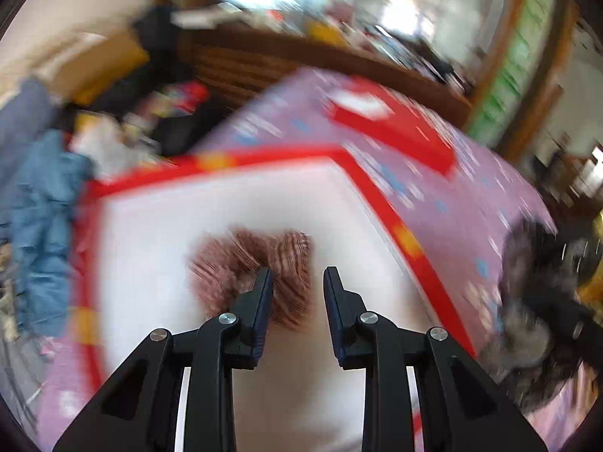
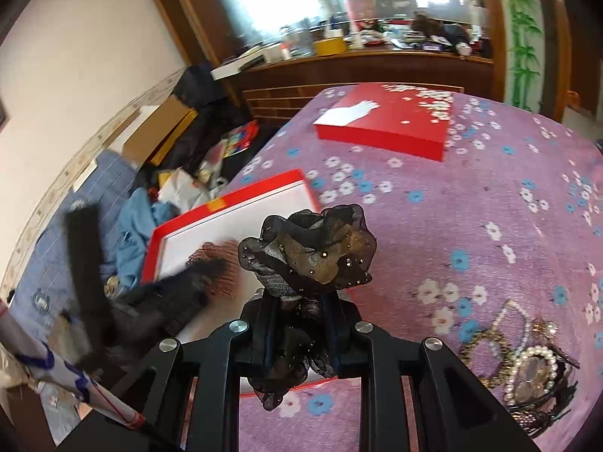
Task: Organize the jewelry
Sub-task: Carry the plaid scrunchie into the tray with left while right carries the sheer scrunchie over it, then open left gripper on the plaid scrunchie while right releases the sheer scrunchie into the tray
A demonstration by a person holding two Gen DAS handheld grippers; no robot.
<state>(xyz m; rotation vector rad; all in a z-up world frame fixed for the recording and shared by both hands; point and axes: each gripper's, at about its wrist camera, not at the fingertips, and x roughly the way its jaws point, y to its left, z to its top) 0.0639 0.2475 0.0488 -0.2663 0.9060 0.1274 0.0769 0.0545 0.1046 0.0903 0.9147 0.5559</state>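
In the left wrist view an open red box with a white lining (image 1: 150, 226) lies on the bed, and a brown striped scrunchie (image 1: 290, 263) rests inside it. My left gripper (image 1: 298, 271) hovers just over the scrunchie, its jaws apart and only the white lining showing between them. The whole view is motion-blurred. My right gripper (image 2: 297, 301) is shut on a sheer black and gold scrunchie (image 2: 312, 248) with small studs, held above the bedspread to the right of the red box (image 2: 233, 218). A dark blur (image 1: 535, 301) at the right edge is that held scrunchie.
The box's red lid (image 2: 384, 124) lies further back on the purple flowered bedspread (image 2: 452, 207). A heap of pearl pieces, gold chain and a dark headband (image 2: 527, 358) sits at the near right. Clothes, cardboard boxes and clutter (image 2: 169, 188) fill the floor left of the bed.
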